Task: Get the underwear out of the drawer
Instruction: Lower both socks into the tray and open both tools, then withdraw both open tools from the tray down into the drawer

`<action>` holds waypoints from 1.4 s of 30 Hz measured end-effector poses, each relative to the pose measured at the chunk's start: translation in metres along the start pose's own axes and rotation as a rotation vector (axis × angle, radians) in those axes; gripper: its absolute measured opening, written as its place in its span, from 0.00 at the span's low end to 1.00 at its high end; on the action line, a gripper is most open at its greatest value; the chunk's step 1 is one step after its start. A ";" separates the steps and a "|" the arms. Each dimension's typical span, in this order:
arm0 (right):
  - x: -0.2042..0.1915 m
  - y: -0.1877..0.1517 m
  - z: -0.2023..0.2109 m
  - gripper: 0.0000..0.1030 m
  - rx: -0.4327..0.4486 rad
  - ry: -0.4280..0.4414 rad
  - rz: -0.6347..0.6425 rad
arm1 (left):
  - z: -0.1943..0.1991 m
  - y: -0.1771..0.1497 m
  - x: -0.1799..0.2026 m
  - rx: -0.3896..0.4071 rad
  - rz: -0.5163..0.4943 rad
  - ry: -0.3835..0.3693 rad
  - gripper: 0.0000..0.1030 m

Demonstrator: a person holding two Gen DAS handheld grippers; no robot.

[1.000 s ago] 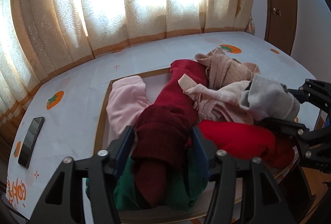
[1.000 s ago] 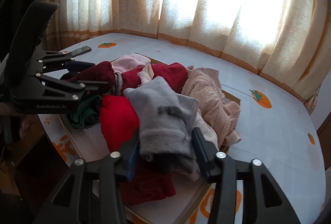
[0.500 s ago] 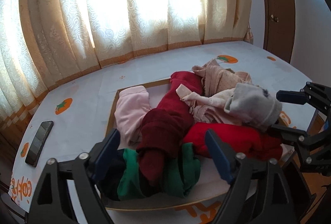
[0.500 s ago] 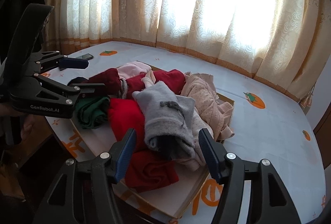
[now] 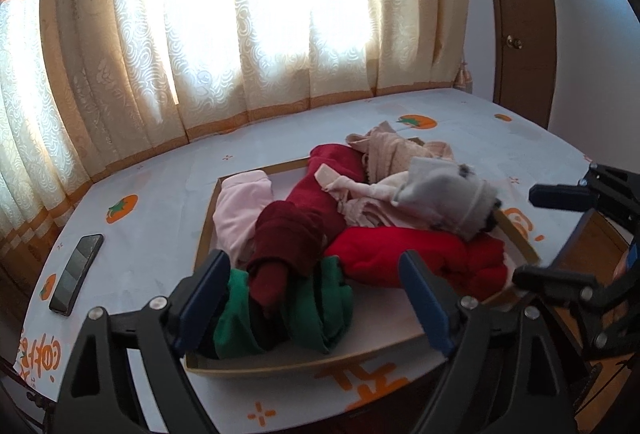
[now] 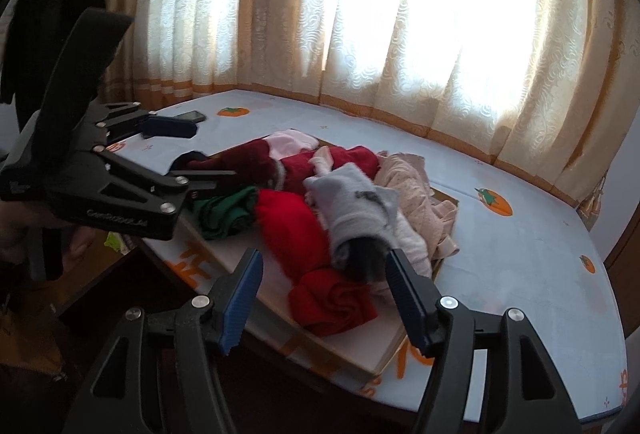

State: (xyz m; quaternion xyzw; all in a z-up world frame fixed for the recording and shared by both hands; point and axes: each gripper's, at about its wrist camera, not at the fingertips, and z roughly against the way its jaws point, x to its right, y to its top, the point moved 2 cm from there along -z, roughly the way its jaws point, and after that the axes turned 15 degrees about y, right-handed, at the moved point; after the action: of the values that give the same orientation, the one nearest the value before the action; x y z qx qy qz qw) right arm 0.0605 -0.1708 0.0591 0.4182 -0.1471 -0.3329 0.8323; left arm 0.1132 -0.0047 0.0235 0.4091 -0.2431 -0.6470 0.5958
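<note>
A shallow wooden drawer (image 5: 203, 234) lies on a white cloth printed with orange fruit, heaped with rolled underwear. A dark red roll (image 5: 288, 234) lies over a green piece (image 5: 316, 310), with a bright red one (image 5: 400, 254), a grey one (image 5: 444, 201), a pink one (image 5: 240, 205) and a beige one (image 5: 396, 153) around it. My left gripper (image 5: 312, 262) hangs before the drawer's near edge, jaws opening, nothing pressed between them. My right gripper (image 6: 324, 258) stands open just short of the grey piece (image 6: 356, 205), touching nothing.
A dark phone (image 5: 76, 274) lies on the cloth left of the drawer. Pale curtains (image 5: 240, 33) hang along the far side, and a brown wardrobe door (image 5: 516, 13) stands at the back right. A hand (image 6: 76, 242) holds the left gripper (image 6: 214, 151).
Both grippers let go of the pieces they were shut on, the dark red roll and the grey one, spread their jaws and drew back and up from the drawer. The clothes stayed in the heap.
</note>
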 end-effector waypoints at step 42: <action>-0.050 -0.142 -0.046 0.69 -0.413 0.208 -0.002 | 0.018 -0.139 0.042 -0.190 -0.179 -0.064 0.89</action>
State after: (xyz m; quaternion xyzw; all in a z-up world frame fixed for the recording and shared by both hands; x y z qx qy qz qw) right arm -0.0140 -0.1707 -0.0800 0.2714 0.0110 -0.3116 0.9106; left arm 0.0207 -0.0246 -0.0879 0.3501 -0.1623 -0.7304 0.5635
